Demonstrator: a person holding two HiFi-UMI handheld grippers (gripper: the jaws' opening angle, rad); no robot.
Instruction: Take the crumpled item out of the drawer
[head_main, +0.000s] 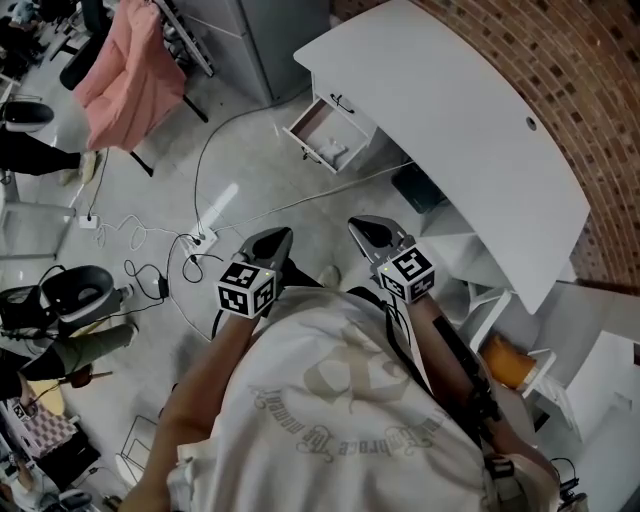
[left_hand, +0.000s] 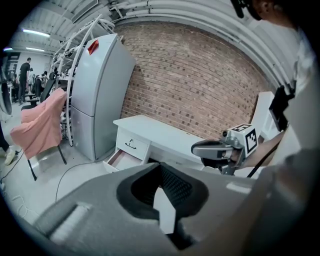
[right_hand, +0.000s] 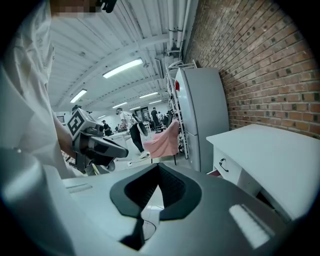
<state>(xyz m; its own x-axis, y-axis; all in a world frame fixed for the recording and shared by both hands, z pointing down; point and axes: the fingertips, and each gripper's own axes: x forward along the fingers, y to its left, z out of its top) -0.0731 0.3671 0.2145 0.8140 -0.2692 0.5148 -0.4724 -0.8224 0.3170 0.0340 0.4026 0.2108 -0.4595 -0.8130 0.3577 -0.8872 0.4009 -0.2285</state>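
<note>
Both pressed together and empty, your left tool (head_main: 280, 238) and right tool (head_main: 358, 227) need spreading once you near the crumpled item (head_main: 335, 152) in the drawer (head_main: 318, 122).

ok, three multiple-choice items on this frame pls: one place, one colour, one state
1. Where is the crumpled white item?
A) on the floor
B) in the pulled-out lower drawer of the white desk
C) on a chair

2. What colour is the draped cloth near the tall grey cabinet?
A) blue
B) green
C) pink

3. The upper drawer with the black handle is:
A) shut
B) pulled half out
C) missing

Answers:
1 B: the head view shows it lying inside the drawer that stands out from the desk.
2 C: the cloth is plainly pink in the head view and both gripper views.
3 A: its front sits flush with the desk, just above the open drawer.
</note>
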